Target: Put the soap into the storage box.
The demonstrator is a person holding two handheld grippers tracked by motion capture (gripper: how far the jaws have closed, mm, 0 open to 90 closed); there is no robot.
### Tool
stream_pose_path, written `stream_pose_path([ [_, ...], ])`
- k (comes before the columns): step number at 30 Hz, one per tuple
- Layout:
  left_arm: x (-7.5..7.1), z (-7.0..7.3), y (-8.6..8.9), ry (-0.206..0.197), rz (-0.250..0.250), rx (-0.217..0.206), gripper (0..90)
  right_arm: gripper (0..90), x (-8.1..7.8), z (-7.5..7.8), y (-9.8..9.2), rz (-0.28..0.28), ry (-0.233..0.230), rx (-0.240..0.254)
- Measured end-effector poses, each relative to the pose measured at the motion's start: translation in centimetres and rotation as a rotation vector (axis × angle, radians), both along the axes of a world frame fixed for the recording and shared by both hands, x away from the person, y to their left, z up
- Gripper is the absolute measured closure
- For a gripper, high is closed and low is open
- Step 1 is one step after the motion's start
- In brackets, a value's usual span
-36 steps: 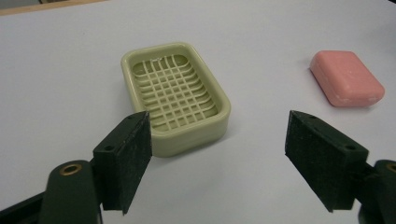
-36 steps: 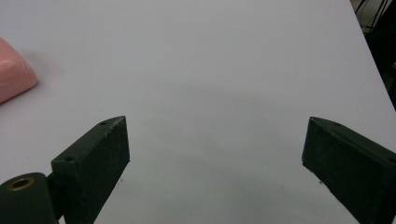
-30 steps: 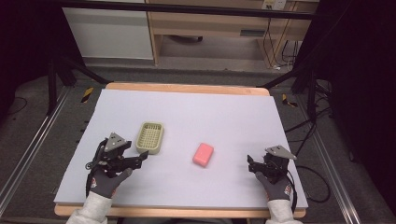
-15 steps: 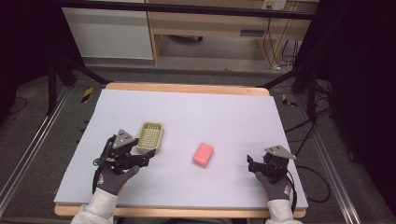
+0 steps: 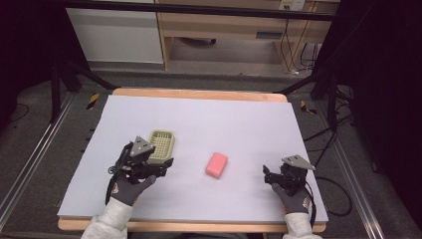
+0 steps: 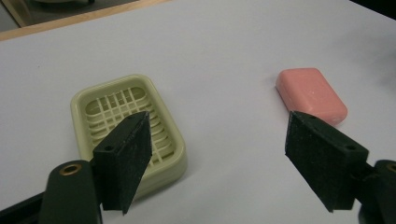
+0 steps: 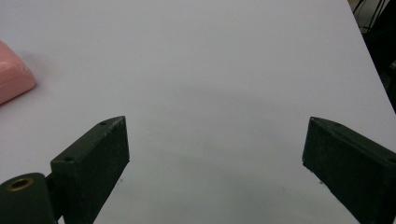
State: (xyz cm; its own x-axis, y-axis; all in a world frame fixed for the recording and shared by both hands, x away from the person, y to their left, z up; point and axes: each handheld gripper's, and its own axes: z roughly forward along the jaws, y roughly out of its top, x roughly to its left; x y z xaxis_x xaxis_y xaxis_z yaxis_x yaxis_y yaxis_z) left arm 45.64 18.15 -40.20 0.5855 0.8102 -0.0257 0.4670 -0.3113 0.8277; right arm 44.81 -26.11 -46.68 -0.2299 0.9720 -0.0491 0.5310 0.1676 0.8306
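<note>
Two grippers rest low over a white table (image 5: 249, 119). At left, the left gripper (image 5: 161, 162) has its jaws spread wide, empty, just beside a green soap dish (image 5: 161, 144). Pink soap (image 5: 217, 165) lies mid-table, apart from the dish. At right, the right gripper (image 5: 266, 174) is likewise spread and empty.

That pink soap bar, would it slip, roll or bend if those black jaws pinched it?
The pink soap bar looks like a solid block, so it probably stays stiff. It lies flat on the white table cover, so rolling or tipping seems unlikely. Its smooth, rounded edges may slip a little between the open left gripper jaws.
</note>
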Motion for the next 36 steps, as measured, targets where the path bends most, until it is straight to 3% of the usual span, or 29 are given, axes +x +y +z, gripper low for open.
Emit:
stream_pose_path([
  [36, 1.5, 0.2, -5.2, 0.013, -0.084, 0.031, 22.9, 7.7, 0.1, 0.0, 0.0, -0.007, 0.002, 0.003],
])
